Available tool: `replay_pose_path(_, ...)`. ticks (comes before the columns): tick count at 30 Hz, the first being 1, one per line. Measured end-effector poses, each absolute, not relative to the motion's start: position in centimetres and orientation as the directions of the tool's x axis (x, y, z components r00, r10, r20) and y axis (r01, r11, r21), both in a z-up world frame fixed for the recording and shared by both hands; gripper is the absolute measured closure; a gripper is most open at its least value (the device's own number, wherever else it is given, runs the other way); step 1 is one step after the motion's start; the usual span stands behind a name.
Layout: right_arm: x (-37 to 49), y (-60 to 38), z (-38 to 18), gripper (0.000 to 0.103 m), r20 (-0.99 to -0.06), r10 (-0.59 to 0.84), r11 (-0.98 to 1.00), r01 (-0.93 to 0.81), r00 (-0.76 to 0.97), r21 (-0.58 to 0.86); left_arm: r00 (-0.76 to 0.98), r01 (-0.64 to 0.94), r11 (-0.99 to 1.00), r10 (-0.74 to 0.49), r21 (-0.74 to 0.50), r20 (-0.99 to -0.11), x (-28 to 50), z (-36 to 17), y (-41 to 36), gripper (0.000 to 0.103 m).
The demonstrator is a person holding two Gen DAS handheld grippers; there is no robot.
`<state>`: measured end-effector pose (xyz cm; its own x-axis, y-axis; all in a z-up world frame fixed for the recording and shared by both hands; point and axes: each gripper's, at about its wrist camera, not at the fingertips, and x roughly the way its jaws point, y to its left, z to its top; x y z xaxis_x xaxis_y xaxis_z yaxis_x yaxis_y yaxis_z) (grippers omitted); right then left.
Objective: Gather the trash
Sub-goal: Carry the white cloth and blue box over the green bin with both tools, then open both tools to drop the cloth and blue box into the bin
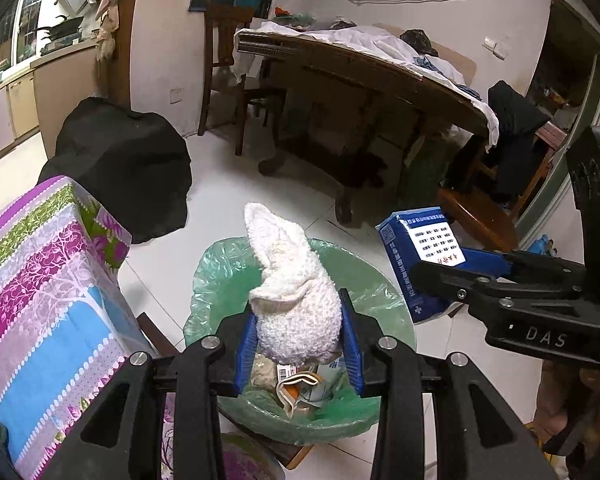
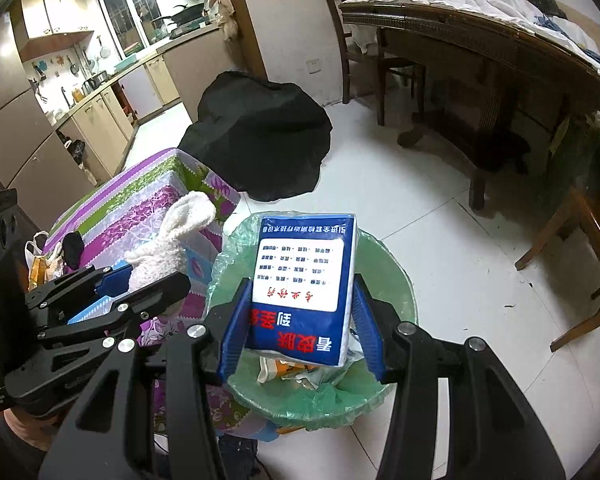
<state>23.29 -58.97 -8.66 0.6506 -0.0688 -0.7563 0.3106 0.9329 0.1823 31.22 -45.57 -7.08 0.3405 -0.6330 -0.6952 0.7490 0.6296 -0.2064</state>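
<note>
The left gripper [image 1: 300, 344] has its fingers closed on a white sock [image 1: 296, 304], long axis upright, directly above the green-lined bin [image 1: 392, 312] of paper scraps, while the right gripper [image 2: 300, 336] clamps a blue packet [image 2: 304, 284] over the same bin, just right.

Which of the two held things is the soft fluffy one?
The white sock, gripped by the left gripper over the green-lined bin. The right gripper holds a flat blue printed packet instead, smooth and glossy rather than fuzzy.
</note>
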Motion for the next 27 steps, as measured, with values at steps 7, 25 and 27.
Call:
replay_pose_path(7,23.26,-59.16,-8.77,0.056,-0.753,-0.07,0.934,0.309,0.654,0.182,0.333,0.75,0.629,-0.628,-0.206,-0.704,31.31,-7.04,-45.73,0.065)
replay_pose_path(25,22.77,-59.76,-9.15,0.054,-0.748,-0.07,0.929,0.317,0.66,0.193,0.342,0.747,0.639,-0.605,-0.182,-0.719,31.42,-7.32,-46.14,0.064)
replay_pose_path(27,22.7,-59.84,-9.22,0.053,-0.746,-0.068,0.927,0.318,0.662,0.198,0.34,0.744,0.643,-0.6,-0.183,-0.724,31.6,-7.49,-46.1,0.06)
